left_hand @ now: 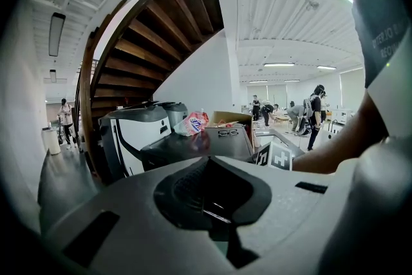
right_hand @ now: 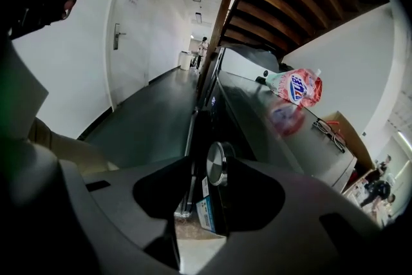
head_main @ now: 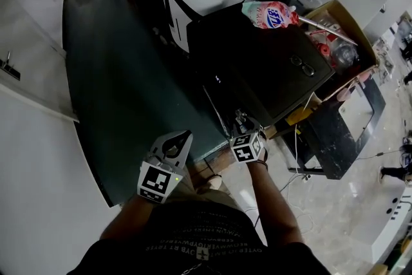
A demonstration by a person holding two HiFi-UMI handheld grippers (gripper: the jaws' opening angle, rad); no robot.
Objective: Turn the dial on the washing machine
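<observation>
Dial (right_hand: 217,164): round, metal-faced knob on the front of the washing machine (head_main: 257,61), near its top edge. Likely rigid and slick, so best gripped across the rim. Right gripper (head_main: 242,127) has its jaws spread wide around the dial, not pinching; left gripper (head_main: 172,150) is closed and empty, beside the machine.

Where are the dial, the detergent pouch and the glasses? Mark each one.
dial (right_hand: 216,163): right gripper view, on its metal face.
detergent pouch (head_main: 271,15): head view, on its printed front.
glasses (head_main: 297,61): head view, on one lens.

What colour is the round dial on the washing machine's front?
Silvery, brushed-metal grey; the round dial shows best in the right gripper view.
</observation>
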